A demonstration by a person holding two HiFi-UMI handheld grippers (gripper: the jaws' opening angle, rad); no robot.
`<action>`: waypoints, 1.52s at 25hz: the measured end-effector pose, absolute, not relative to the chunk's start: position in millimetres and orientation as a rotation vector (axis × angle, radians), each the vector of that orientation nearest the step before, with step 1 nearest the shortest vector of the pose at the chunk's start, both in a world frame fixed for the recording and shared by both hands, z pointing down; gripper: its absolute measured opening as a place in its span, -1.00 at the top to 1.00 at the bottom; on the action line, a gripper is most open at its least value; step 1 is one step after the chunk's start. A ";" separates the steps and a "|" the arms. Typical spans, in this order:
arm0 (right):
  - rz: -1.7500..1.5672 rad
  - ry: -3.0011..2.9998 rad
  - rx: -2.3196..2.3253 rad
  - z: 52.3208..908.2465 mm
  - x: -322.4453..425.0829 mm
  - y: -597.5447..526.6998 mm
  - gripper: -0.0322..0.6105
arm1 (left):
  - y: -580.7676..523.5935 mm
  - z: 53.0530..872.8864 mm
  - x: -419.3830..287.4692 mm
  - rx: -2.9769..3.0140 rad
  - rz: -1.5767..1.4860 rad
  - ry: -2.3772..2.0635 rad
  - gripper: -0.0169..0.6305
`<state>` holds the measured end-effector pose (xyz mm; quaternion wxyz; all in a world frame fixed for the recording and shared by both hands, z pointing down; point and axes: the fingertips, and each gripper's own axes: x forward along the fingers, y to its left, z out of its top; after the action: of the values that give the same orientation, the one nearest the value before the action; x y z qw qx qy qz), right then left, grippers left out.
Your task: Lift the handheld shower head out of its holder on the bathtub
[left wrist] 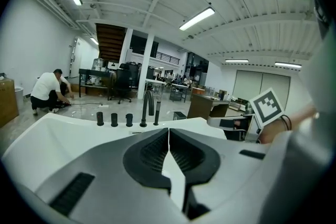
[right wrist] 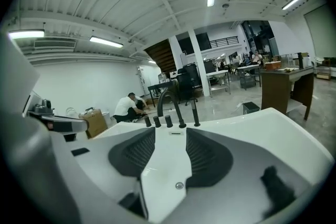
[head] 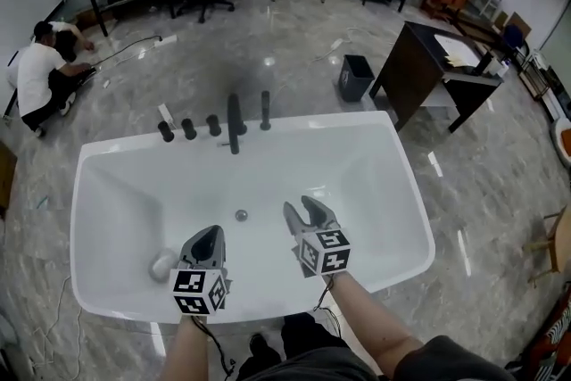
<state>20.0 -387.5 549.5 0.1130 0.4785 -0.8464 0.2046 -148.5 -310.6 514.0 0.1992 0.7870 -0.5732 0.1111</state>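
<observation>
The handheld shower head (head: 265,110) is a slim black stick standing upright in its holder on the far rim of the white bathtub (head: 406,183), just right of the black spout (head: 234,124) and three black knobs (head: 189,128). It also shows as the handheld shower head (left wrist: 156,113) in the left gripper view and the handheld shower head (right wrist: 196,113) in the right gripper view. My left gripper (head: 211,234) hovers over the near part of the tub with its jaws shut and empty. My right gripper (head: 300,206) is beside it, open, nothing between its fingers. Both point towards the fixtures, well short of them.
The tub's drain (head: 241,215) lies ahead of the grippers, and a pale round object (head: 162,264) rests in the tub's near left. Beyond the tub stand a black bin (head: 355,78) and a dark desk (head: 437,67). A person (head: 40,76) crouches at far left.
</observation>
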 end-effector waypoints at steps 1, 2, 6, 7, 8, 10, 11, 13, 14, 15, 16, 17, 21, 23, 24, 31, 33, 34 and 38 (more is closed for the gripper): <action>0.587 -2.485 1.397 553.3 20.2 -403.3 0.37 | -324.7 517.2 -146.7 2.190 0.311 -1.617 0.90; 0.576 -2.485 1.390 558.0 20.1 -419.3 0.37 | -339.1 520.4 -145.4 2.179 0.310 -1.631 0.90; 0.553 -2.475 1.370 582.7 19.0 -479.6 0.37 | -390.4 535.2 -143.0 2.138 0.299 -1.678 0.90; 0.551 -2.472 1.369 588.9 19.0 -493.5 0.37 | -401.3 538.9 -142.5 2.131 0.299 -1.687 0.90; 0.553 -2.468 1.371 595.4 18.9 -507.1 0.37 | -411.9 542.7 -142.5 2.126 0.303 -1.695 0.90; 0.560 -2.454 1.381 609.5 19.4 -533.1 0.37 | -431.4 551.1 -144.0 2.116 0.310 -1.713 0.90; 0.564 -2.446 1.390 617.2 19.9 -545.6 0.37 | -440.5 556.1 -146.0 2.110 0.312 -1.723 0.90; 0.571 -2.434 1.409 633.4 19.4 -571.5 0.37 | -459.3 567.1 -152.7 2.096 0.308 -1.745 0.90; 0.575 -2.430 1.416 641.5 18.4 -584.5 0.37 | -468.5 572.2 -156.8 2.088 0.300 -1.755 0.90; 0.576 -2.427 1.420 649.6 17.0 -596.8 0.38 | -476.9 577.1 -160.8 2.079 0.291 -1.764 0.90; 0.574 -2.424 1.419 657.9 15.2 -608.2 0.37 | -484.3 582.1 -164.7 2.067 0.280 -1.773 0.90; 0.566 -2.421 1.414 666.2 12.8 -619.2 0.38 | -491.2 587.0 -168.8 2.054 0.269 -1.781 0.90; 0.530 -2.414 1.403 694.1 -4.5 -661.5 0.38 | -518.1 602.9 -188.3 2.023 0.240 -1.808 0.90; 0.523 -2.412 1.412 703.9 -13.7 -681.3 0.38 | -530.0 609.9 -196.9 2.019 0.249 -1.820 0.90; 0.517 -2.410 1.420 708.6 -17.5 -691.1 0.38 | -535.4 613.0 -200.6 2.017 0.245 -1.826 0.90; 0.470 -2.395 1.459 735.4 -42.0 -753.7 0.37 | -564.4 636.4 -214.6 2.013 0.230 -1.835 0.90; 0.442 -2.390 1.456 743.1 -48.8 -767.9 0.37 | -570.6 644.3 -218.5 2.012 0.231 -1.834 0.90; 0.431 -2.389 1.454 746.3 -51.6 -774.6 0.37 | -573.4 648.0 -220.1 2.011 0.231 -1.833 0.90; 0.370 -2.377 1.443 756.5 -61.1 -798.3 0.37 | -581.7 659.4 -224.9 2.014 0.229 -1.835 0.90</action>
<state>-61.1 -798.3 756.5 0.1672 0.5071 -0.8355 0.1298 -224.9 -581.7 659.4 0.2022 0.7214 -0.6573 0.0819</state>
